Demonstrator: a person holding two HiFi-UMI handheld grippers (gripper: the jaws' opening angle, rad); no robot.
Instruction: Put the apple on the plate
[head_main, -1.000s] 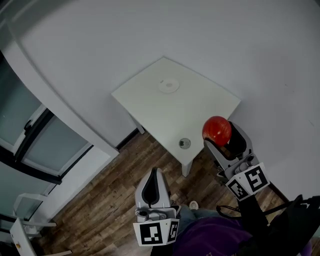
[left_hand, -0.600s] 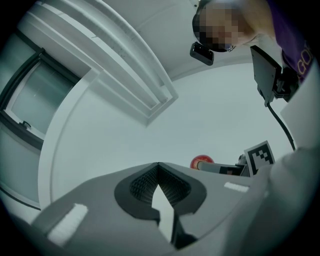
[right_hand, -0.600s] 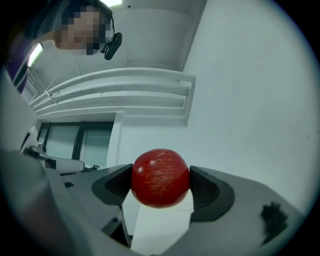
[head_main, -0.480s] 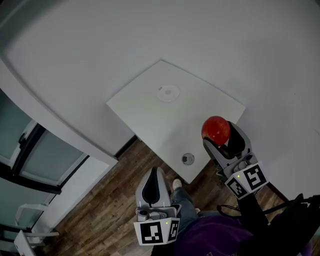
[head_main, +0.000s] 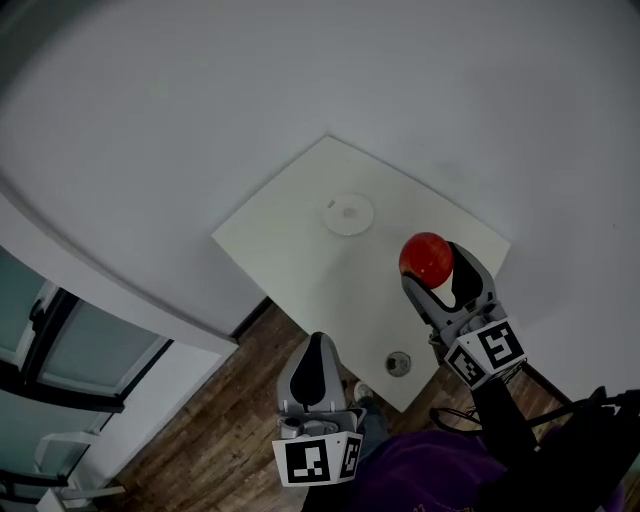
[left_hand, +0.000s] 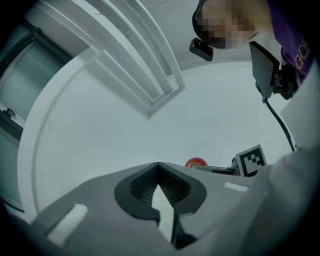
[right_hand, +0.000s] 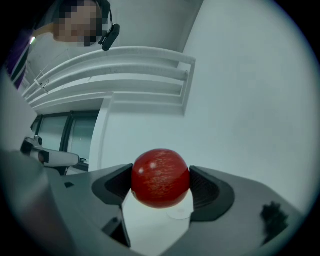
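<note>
A red apple (head_main: 426, 258) is clamped between the jaws of my right gripper (head_main: 438, 270), in the air over the right part of the white table (head_main: 290, 250). In the right gripper view the apple (right_hand: 160, 177) fills the gap of the right gripper (right_hand: 160, 186), and a bit of the white plate (right_hand: 180, 215) shows just below it. The plate (head_main: 349, 213) lies flat near the table's far middle, up and left of the apple. My left gripper (head_main: 314, 345) hangs shut and empty over the floor by the table's near edge; its jaws meet in the left gripper view (left_hand: 159, 167), where the apple (left_hand: 196, 162) shows beyond them.
A small round metal thing (head_main: 398, 363) sits on the table near its front corner, below the right gripper. White walls run behind and to the right of the table. Brown wood floor (head_main: 220, 430) and a glass door (head_main: 60, 380) lie to the left.
The right gripper with the apple has come in from the table's right edge to over the tabletop, nearer the plate. The table has drawn closer in view. The left gripper stays shut.
</note>
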